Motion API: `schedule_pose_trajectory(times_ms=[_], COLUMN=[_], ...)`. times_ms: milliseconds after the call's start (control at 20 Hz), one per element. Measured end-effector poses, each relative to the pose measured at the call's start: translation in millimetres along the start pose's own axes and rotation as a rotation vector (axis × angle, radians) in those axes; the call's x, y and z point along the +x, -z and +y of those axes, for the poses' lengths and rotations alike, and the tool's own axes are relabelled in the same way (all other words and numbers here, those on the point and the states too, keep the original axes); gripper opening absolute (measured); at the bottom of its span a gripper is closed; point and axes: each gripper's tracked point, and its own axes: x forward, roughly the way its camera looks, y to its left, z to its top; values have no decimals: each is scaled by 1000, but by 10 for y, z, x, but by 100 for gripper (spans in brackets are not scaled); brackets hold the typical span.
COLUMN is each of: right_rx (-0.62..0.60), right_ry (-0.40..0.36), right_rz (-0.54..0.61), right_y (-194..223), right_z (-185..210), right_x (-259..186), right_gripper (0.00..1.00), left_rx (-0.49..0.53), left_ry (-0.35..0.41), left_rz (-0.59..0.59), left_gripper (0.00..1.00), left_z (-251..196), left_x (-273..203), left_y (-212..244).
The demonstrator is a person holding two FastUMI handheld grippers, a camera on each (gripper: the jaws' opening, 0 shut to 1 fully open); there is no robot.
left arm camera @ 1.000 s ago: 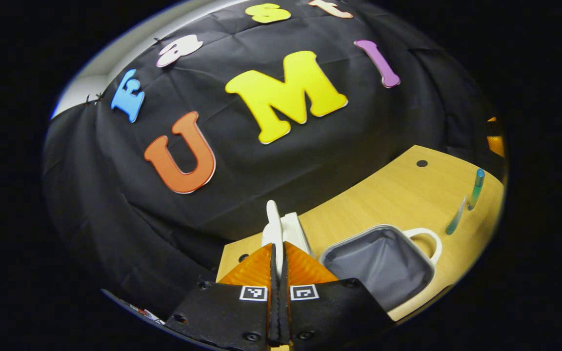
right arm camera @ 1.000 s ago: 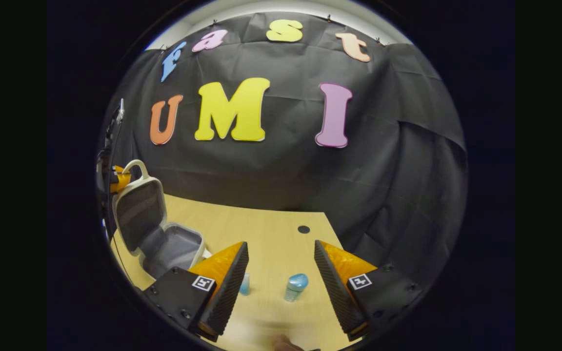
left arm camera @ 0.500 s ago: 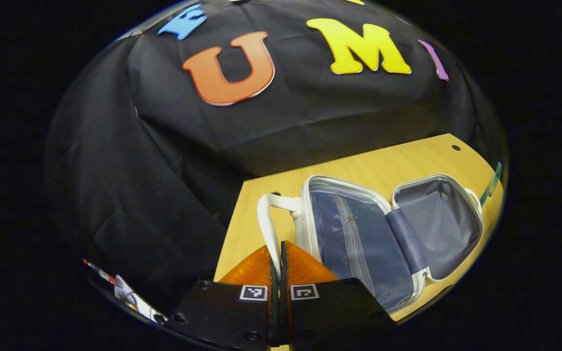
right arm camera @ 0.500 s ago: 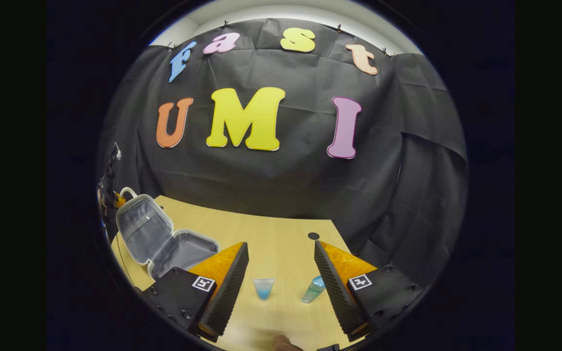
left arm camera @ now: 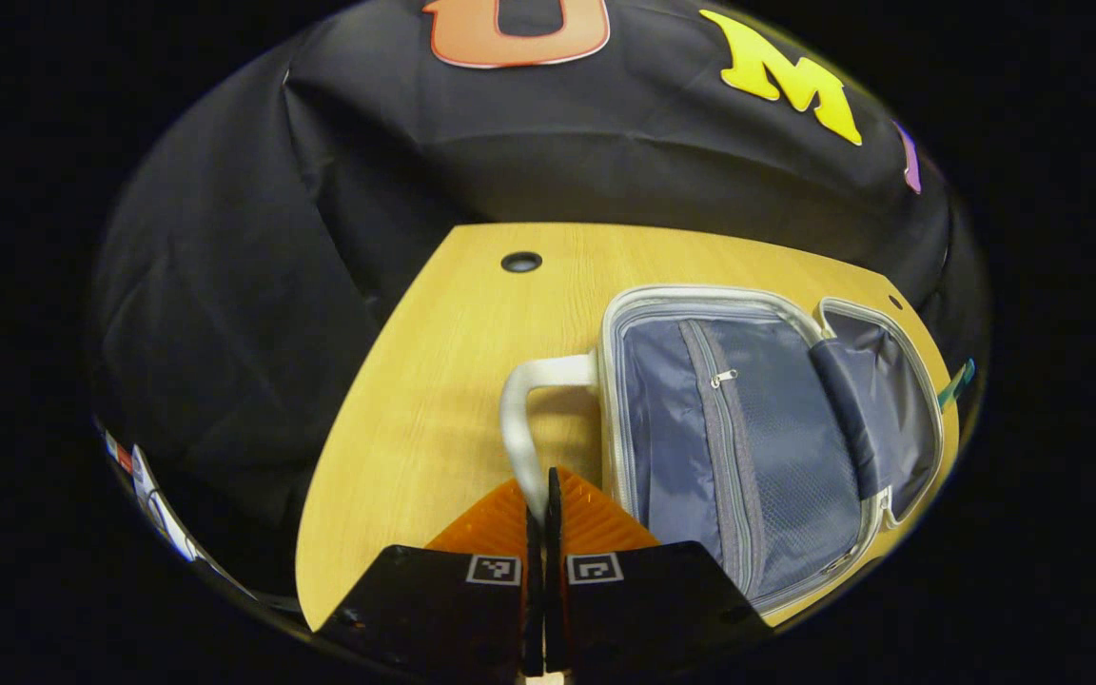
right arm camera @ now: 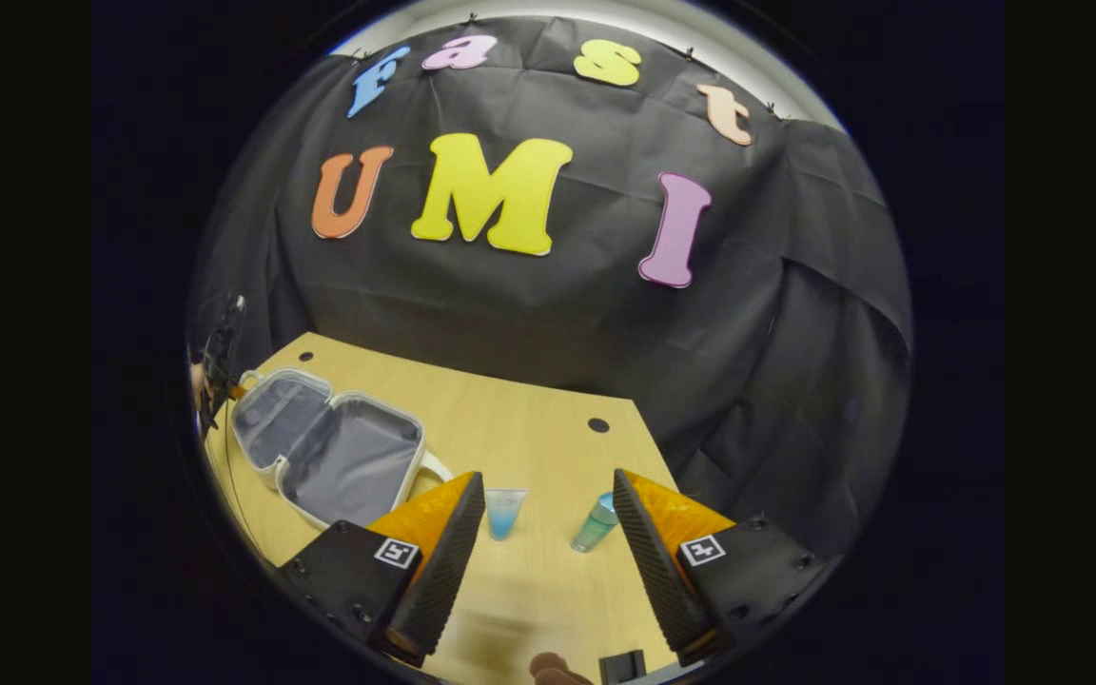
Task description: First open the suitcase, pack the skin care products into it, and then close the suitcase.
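Right now I have the suitcase [left arm camera: 748, 428] lying wide open on the wooden table [left arm camera: 434, 381], both halves flat with their grey-blue lining facing up. Through the left gripper view I see the nearer half carries a zipped mesh divider [left arm camera: 729, 447] across its lining, and the farther half [left arm camera: 881, 400] is joined to it by a dark fabric strap [left arm camera: 843, 409]; I see nothing lying in either half. My left gripper [left arm camera: 538, 509] has its fingers pressed together on the suitcase's white handle [left arm camera: 519, 419], which loops out from the near half toward me and runs down between the fingertips. From the right gripper view the same suitcase [right arm camera: 329, 447] sits toward the table's left side, both shells showing bare lining. My right gripper [right arm camera: 548, 523] hangs over the table with its fingers spread wide and nothing between them. Just beyond its fingers stand the skin care products: a small clear tube with blue contents [right arm camera: 502, 512], near the left finger, and a teal bottle with a lighter cap [right arm camera: 596, 523], close to the right finger and leaning slightly. Both stand on the table just to the right of the suitcase, apart from it and from each other. A teal sliver [left arm camera: 955, 382] at the far edge of the left gripper view, past the suitcase, is too small for me to identify.
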Motion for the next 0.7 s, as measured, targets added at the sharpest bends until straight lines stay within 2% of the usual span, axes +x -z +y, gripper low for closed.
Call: schedule_pose_trajectory(times_ms=[100, 200, 250, 300, 350, 400, 450, 500, 600, 700], right_rx=[-7, -13, -13, -13, -9, -7, -9, -13, -28, -41], right_ry=[6, 2, 2, 4, 1, -7, -15, -27, -49, -78], right_rz=[24, 28, 23, 17, 14, 15, 15, 10, -11, -16], right_y=[57, 51, 43, 29, 35, 33, 46, 30, -11, 12], right_z=[14, 26, 26, 25, 38, 51, 60, 68, 59, 19], right_x=[22, 39, 23, 23, 11, 21, 32, 38, 43, 40], right_gripper=[81, 81, 81, 81, 81, 81, 80, 80, 81, 81], left_rx=[-22, -28, -17, 5, 19, 27, 29, 27, 27, 37], left_ry=[17, -8, -39, -70, -98, -123, -139, -154, -167, -182], left_rz=[-7, -5, -3, -3, -15, -22, -34, -49, -79, -106], left_gripper=[7, 12, 26, 34, 46, 52, 75, 76, 99, 99], left_z=[19, 79, 130, 184, 234, 284, 295, 295, 173, -52], left_x=[14, 20, 18, -3, -69, -111, -195, -286, -467, -654], left_y=[-8, 10, 20, 23, -10, -24, -61, -98, -178, -249])
